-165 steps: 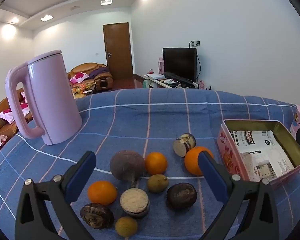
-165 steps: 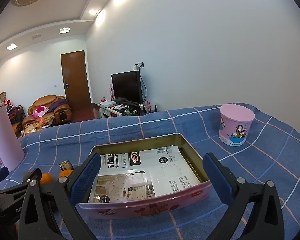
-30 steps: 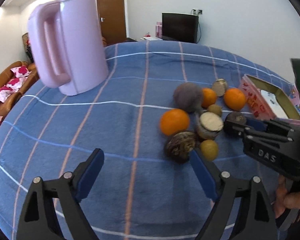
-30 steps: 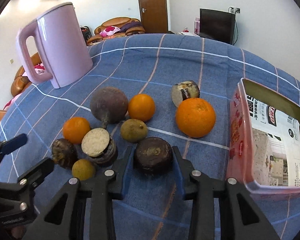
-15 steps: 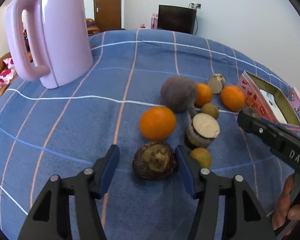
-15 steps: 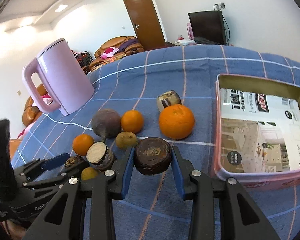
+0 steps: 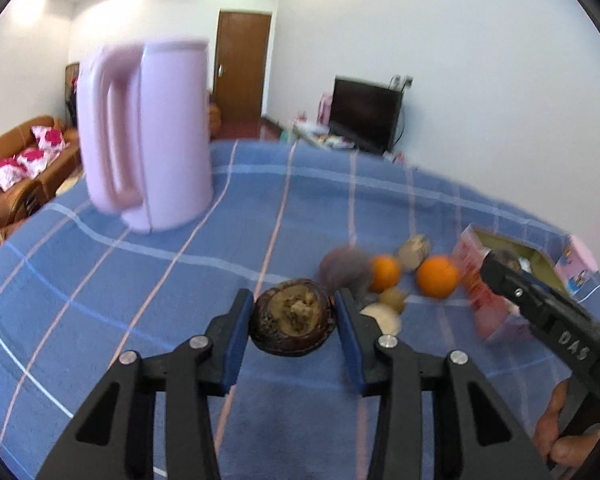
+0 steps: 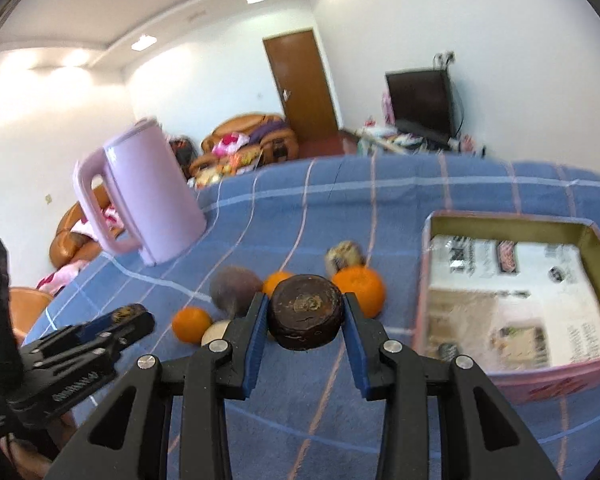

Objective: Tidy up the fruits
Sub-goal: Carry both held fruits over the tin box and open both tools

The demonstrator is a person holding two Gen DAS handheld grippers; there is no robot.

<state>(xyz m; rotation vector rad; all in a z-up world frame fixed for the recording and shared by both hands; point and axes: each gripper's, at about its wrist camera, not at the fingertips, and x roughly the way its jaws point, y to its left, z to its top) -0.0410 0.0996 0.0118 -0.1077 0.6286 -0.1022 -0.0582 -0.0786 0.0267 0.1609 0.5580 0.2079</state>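
Fruits: each gripper, left gripper [image 7: 294,320] closing on a brown fruit [image 7: 293,322], right gripper [image 8: 305,316] clamped on a dark fruit [image 8: 306,312], should carry gently right, into the tin box [image 8: 428,264].

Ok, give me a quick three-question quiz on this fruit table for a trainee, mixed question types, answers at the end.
1. True or false: the right gripper holds nothing.
2. What lines the pink tin? A) printed paper B) a towel C) oranges
3. Fill in: the tall pink thing on the blue cloth is a ____.

Key:
1. False: it grips a dark brown fruit.
2. A.
3. Kettle.
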